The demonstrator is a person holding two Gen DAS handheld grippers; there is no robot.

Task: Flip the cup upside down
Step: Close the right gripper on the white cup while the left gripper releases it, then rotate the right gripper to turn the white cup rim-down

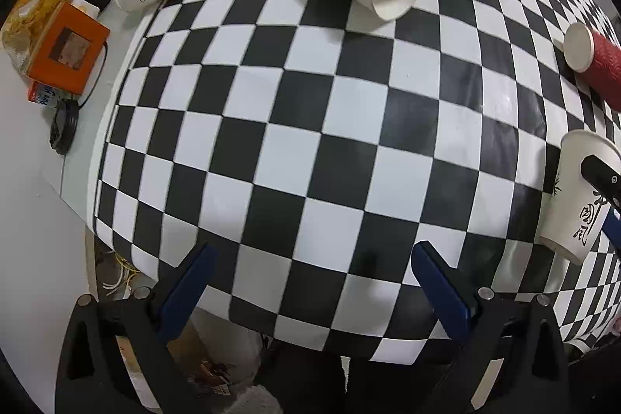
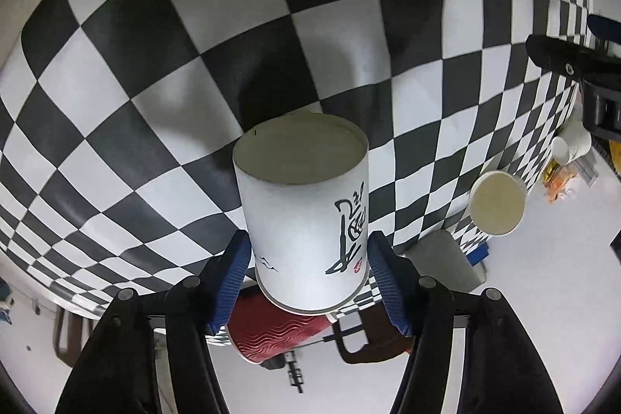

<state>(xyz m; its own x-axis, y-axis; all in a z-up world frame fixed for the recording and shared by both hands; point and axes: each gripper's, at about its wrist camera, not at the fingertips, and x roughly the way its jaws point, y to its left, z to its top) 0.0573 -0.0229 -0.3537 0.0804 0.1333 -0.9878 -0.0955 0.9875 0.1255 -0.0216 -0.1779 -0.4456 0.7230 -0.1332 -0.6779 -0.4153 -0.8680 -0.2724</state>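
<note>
Presently the right gripper [image 2: 308, 258] has its jaws clamped on a white paper cup [image 2: 306, 216], held above the checkered table [image 2: 155, 84] with its closed base facing the camera. Black brush calligraphy and a small red seal mark its side; the characters are not legible. The left gripper [image 1: 310, 288] hovers with jaws apart, holding nothing.

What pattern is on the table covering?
A black-and-white checkerboard, shown best in the left wrist view.
</note>
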